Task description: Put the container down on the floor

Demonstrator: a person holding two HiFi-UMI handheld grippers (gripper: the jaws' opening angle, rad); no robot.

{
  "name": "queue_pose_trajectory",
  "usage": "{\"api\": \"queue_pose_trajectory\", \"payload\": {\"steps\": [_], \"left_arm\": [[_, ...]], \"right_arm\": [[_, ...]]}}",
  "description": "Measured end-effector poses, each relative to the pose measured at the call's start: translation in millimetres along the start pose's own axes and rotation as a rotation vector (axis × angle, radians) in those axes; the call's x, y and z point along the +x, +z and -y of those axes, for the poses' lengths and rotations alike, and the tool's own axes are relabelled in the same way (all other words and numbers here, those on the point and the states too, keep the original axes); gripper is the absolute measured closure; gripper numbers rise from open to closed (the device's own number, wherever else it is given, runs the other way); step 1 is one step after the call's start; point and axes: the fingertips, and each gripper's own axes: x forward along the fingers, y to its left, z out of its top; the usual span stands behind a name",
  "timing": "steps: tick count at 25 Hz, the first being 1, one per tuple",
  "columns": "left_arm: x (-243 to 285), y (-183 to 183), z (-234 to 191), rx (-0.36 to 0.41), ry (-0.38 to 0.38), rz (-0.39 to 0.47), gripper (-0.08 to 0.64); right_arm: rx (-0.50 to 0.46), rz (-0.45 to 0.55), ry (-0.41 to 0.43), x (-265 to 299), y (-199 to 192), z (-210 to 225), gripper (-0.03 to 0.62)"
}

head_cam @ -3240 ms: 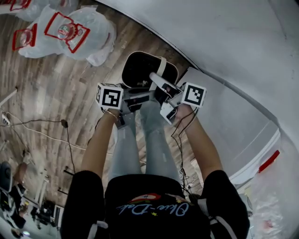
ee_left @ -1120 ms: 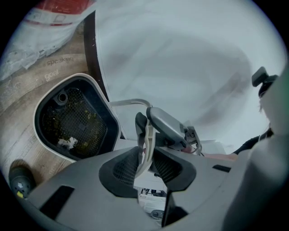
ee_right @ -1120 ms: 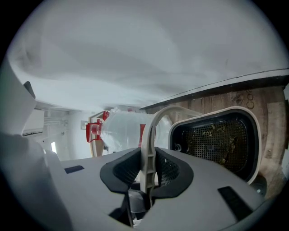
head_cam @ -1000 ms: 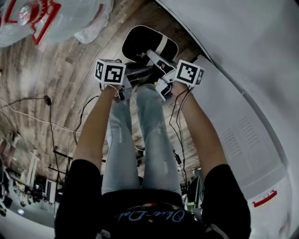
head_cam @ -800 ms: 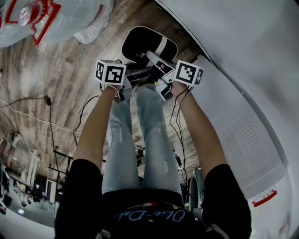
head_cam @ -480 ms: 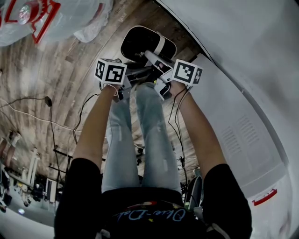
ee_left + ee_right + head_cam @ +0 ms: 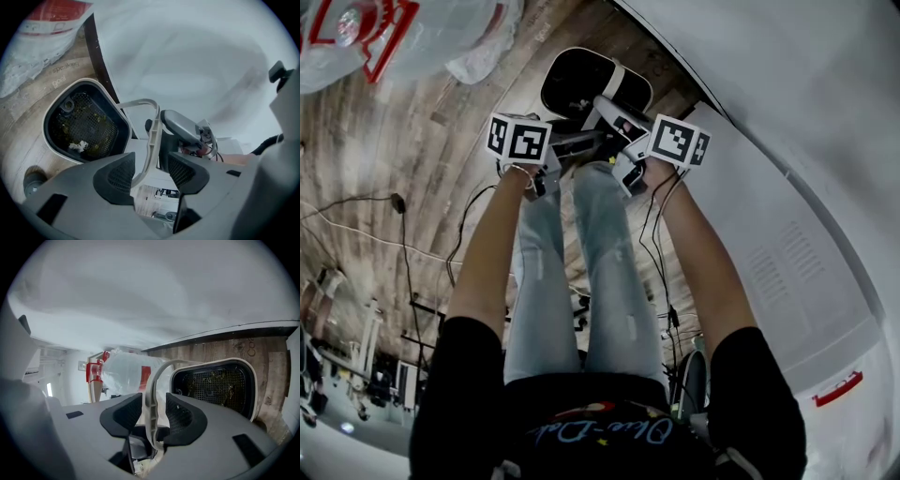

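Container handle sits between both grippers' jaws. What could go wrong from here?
1. The jaws of the left gripper and right gripper have just been opening, with the handle between them: a skewed retreat could hook it and drag the container.
2. The container is open, with debris on its mesh; tipping would likely spill it onto the floor.

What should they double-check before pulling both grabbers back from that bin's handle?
1. Container resting on the floor: ok.
2. Container upright, opening upward: ok.
3. Left gripper jaws have just been opening, handle loose between them: ok.
4. Right gripper jaws have just been opening, handle between them untouched: ok.
5. Whether the freed handle will flop: cannot tell.
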Motion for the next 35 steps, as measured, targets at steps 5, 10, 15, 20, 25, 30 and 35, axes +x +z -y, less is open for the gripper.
{"api": "queue_pose_trajectory", "payload": {"steps": [5, 10, 15, 20, 25, 30, 35], "left_arm": [[-17.8, 0.8, -11.8, 0.020, 0.057, 0.019, 0.346], [-44.7, 11.1, -27.5, 0.024, 0.141, 0.100, 0.344], [-60.9, 10.5, -33.8, 0.034, 0.197, 0.133, 0.344], [-78.9, 7.2, -36.0, 0.033, 0.205, 0.161, 0.344], [-90.4, 4.0, -38.9, 0.026, 0.239, 0.183, 0.344], [-97.9, -0.5, -28.2, 0.057, 0.238, 0.190, 0.347], [-108.6, 5.4, -9.2, 0.137, 0.255, 0.219, 0.384]], "right_arm": [[0.002, 0.000, -0.003, 2.3, -4.5, -3.9, 0.448], [-0.020, 0.002, -0.007, 2.8, -7.7, -11.8, 0.448], [-0.041, -0.005, -0.004, -2.2, -12.6, -18.4, 0.449], [-0.034, 0.006, -0.012, 0.1, -18.9, -25.7, 0.449], [-0.019, 0.015, -0.032, -1.2, -26.9, -28.0, 0.449], [-0.070, 0.023, -0.086, -7.6, -33.8, -33.1, 0.496], [-0.072, 0.057, -0.113, -18.7, -34.9, -43.8, 0.578]]}}
